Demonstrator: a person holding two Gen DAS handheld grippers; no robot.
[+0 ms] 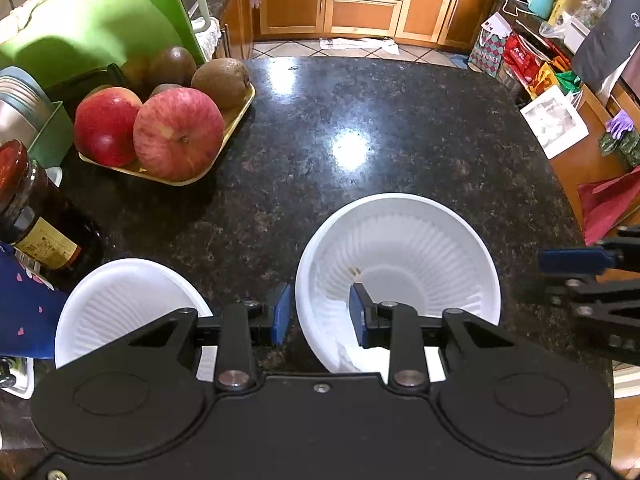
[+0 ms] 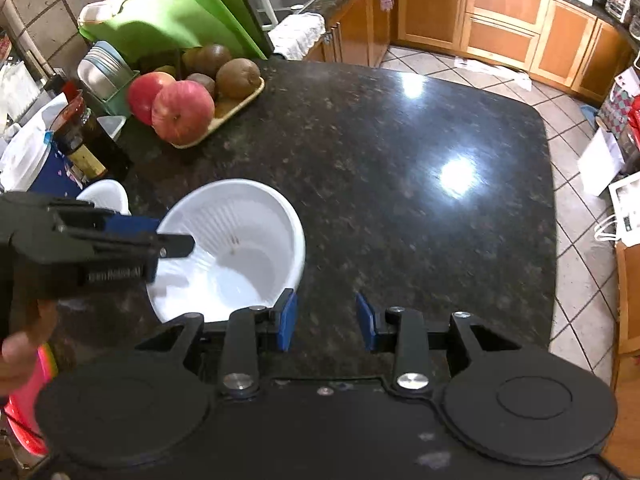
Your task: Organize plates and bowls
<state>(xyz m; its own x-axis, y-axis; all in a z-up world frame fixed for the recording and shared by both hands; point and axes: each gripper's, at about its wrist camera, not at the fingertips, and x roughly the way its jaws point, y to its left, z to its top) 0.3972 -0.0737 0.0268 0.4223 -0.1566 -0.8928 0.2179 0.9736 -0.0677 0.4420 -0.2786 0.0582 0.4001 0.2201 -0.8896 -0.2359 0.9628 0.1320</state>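
A large white ribbed bowl [image 1: 404, 264] stands on the dark granite counter [image 1: 360, 120]. My left gripper [image 1: 320, 314] is open with its jaws straddling the bowl's near-left rim: one blue pad inside, one outside. A smaller white ribbed bowl [image 1: 124, 304] sits to its left. In the right wrist view the large bowl [image 2: 236, 248] lies left of my right gripper [image 2: 326, 322], which is open and empty over bare counter. The left gripper [image 2: 160, 236] reaches over the bowl's left rim. The small bowl [image 2: 106, 196] is partly hidden behind it.
A tray of apples and kiwis [image 1: 168, 120] sits at the back left by a green cutting board [image 1: 100, 16]. A sauce bottle [image 1: 28, 208] and stacked metal plates in a rack [image 2: 102, 68] stand at the left. The counter edge [image 2: 548, 200] drops to tiled floor.
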